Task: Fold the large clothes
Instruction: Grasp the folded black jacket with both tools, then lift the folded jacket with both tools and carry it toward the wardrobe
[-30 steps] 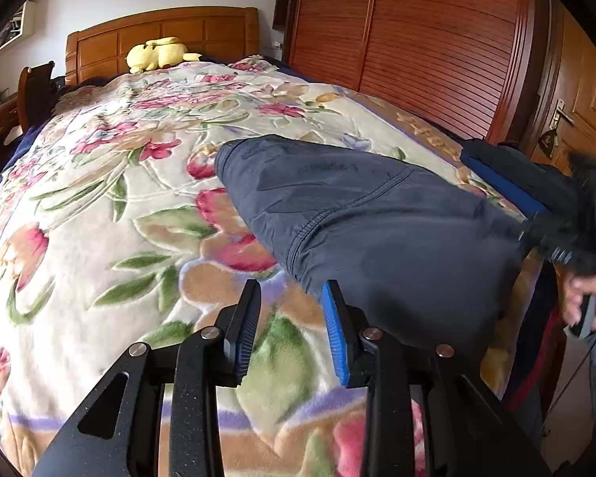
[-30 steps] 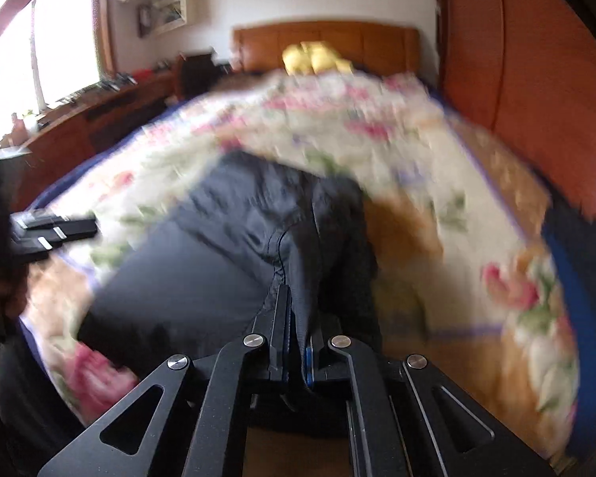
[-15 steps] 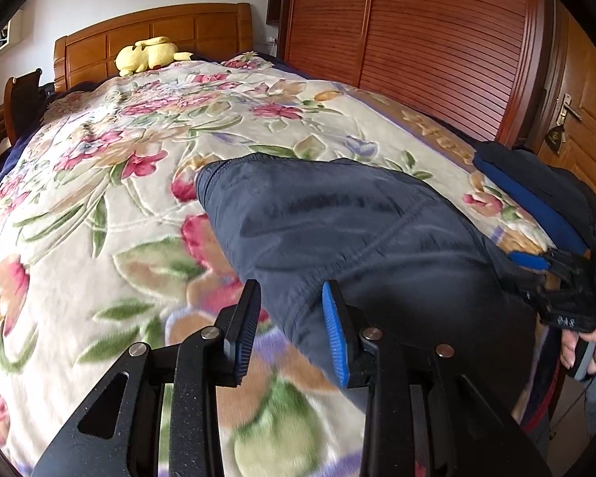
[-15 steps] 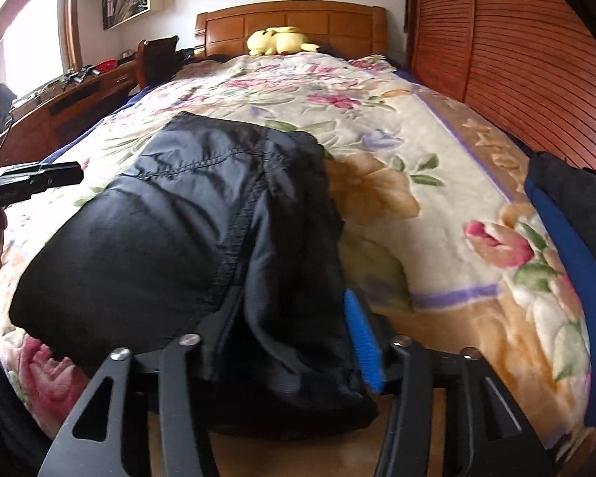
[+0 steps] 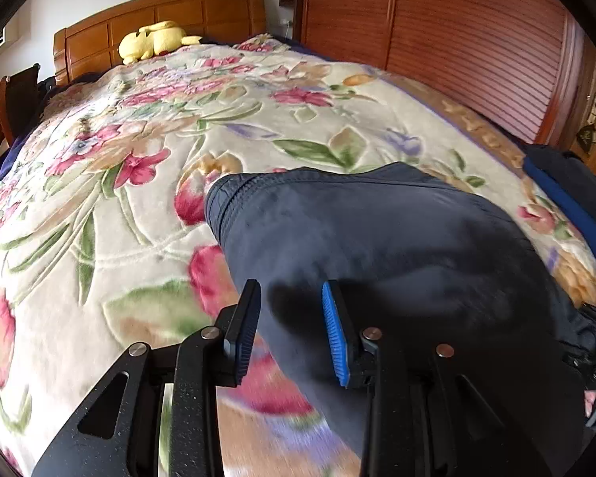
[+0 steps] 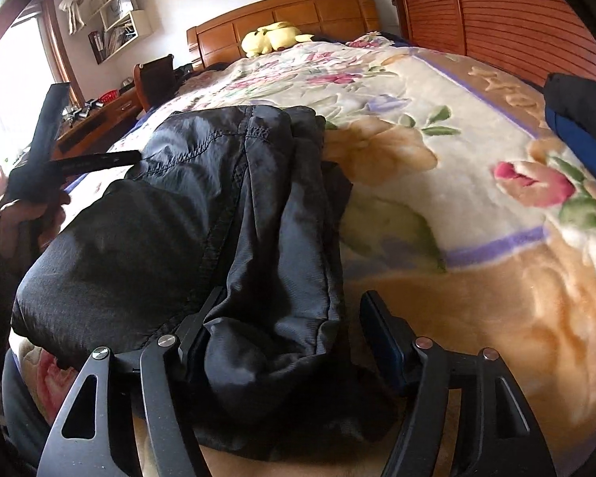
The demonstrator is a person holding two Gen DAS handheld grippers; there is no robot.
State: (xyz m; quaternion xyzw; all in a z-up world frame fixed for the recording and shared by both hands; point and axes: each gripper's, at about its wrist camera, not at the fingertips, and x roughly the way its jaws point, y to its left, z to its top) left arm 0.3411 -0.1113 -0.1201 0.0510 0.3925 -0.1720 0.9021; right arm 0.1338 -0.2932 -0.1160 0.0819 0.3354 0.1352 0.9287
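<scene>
- Dark navy garment (image 5: 377, 246): lies folded in a thick bundle on the floral blanket (image 5: 147, 183) of the bed, near the foot edge.
- Left tongs (image 5: 290, 326): jaws apart, nothing clamped. The garment's near-left edge runs under the gap between the two fingers; most of the fabric extends toward 1–2 o'clock from the tips. The blue pad of the right finger sits above the cloth; whether it touches cannot be determined.
- Right tongs (image 6: 294, 326): jaws wide apart, nothing clamped. In the right wrist view the garment (image 6: 202, 214) fills the gap; its rolled near end bulges between the fingers and against the left finger, while the right finger stands clear of the cloth at 3 o'clock of that end.
- From the right tongs, the garment runs toward 11–12 o'clock.
- The left tongs appear in the right wrist view at 9 o'clock, beside the garment's far-left edge.
- Second dark garment with blue stripe (image 5: 568, 198): at the bed's right edge, 2 o'clock of the bundle, apart from it.
- Yellow plush toy (image 5: 155, 39): at the wooden headboard (image 5: 202, 12), well apart.
</scene>
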